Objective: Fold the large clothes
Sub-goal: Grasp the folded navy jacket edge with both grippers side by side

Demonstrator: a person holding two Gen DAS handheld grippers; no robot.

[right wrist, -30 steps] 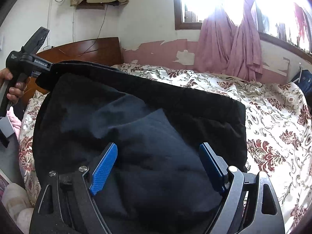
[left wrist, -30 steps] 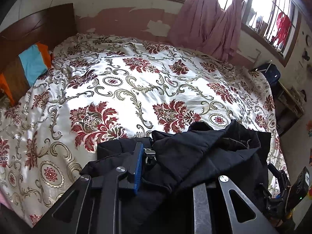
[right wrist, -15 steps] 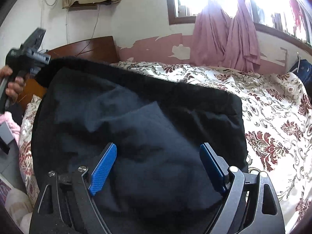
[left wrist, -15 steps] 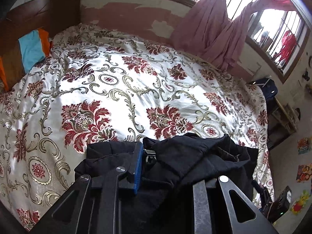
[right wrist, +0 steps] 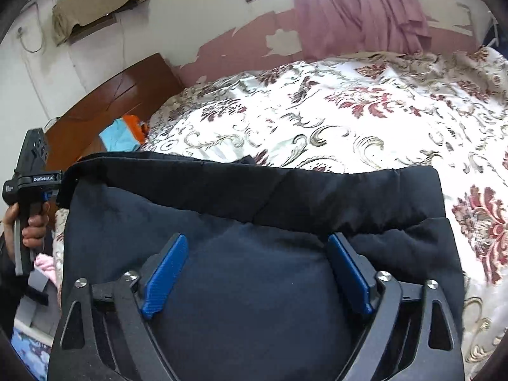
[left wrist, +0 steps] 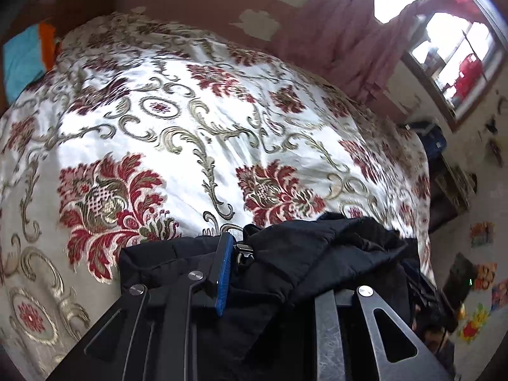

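A big black padded garment [right wrist: 254, 197] hangs spread between my two grippers over the bed. My left gripper [left wrist: 246, 262] is shut on one bunched corner of the black garment [left wrist: 317, 254], next to a small buckle; its right finger is hidden under the cloth. In the right wrist view a hand holds that left gripper [right wrist: 55, 194] at the far left, pinching the garment's top corner. My right gripper [right wrist: 257, 270] has its jaws wide and opening. The garment's thick bulk lies between its blue pads [right wrist: 165, 273], whose inner faces show.
The bed's white cover with red and gold flowers [left wrist: 190, 133] fills the space ahead. A wooden headboard [right wrist: 117, 98] with blue and orange cloth [right wrist: 122, 135] is at its head. Pink curtains [right wrist: 358, 9] hang on the far wall. A dark shelf [left wrist: 451, 184] stands past the bed's right edge.
Both grippers have come down and forward toward the bed, and the garment's top edge now hangs lower. The right gripper's pads stand a little wider apart.
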